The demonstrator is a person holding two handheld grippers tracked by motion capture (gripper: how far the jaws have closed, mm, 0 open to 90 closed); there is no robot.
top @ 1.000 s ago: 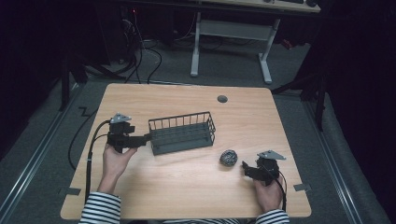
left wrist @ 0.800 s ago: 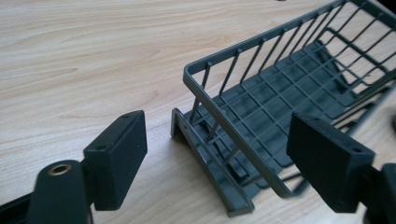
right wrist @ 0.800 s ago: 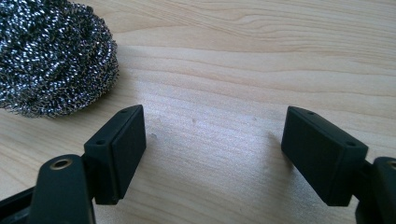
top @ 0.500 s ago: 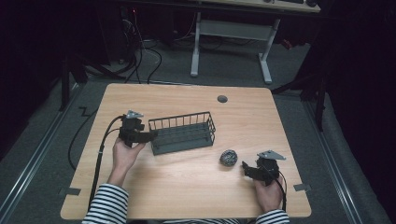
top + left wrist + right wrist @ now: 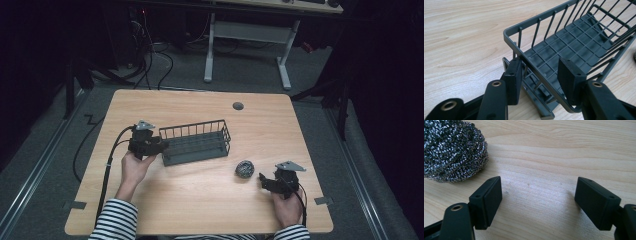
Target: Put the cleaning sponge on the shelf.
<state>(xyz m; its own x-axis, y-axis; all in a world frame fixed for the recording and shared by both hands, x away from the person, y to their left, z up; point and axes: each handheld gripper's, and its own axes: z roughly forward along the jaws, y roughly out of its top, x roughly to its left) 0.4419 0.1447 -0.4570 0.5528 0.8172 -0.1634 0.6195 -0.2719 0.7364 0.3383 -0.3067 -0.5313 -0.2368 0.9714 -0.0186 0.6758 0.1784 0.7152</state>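
A dark grey wire basket (image 5: 197,142) (image 5: 574,42) stands empty near the table's middle. My left gripper (image 5: 162,146) (image 5: 541,77) is at its left end. Its jaws have just been closing and now grip that short end wall near a corner, one pad (image 5: 514,80) outside the wires and the other pad (image 5: 571,82) inside the basket. A steel wool scourer (image 5: 244,169) (image 5: 451,150) lies to the right of the basket. My right gripper (image 5: 262,181) (image 5: 539,200) rests low on the wood just right of the scourer, open, with bare table between its pads.
The wooden table (image 5: 200,205) has a round cable hole (image 5: 238,106) at the back. Each gripper trails a black cable, the left one (image 5: 107,165) running off the table's left edge. A desk frame (image 5: 245,50) stands on the floor beyond the far edge.
My left hand has moved right, up to the basket's left end, and its jaws have closed on the end wall. The right hand and the scourer have stayed put.
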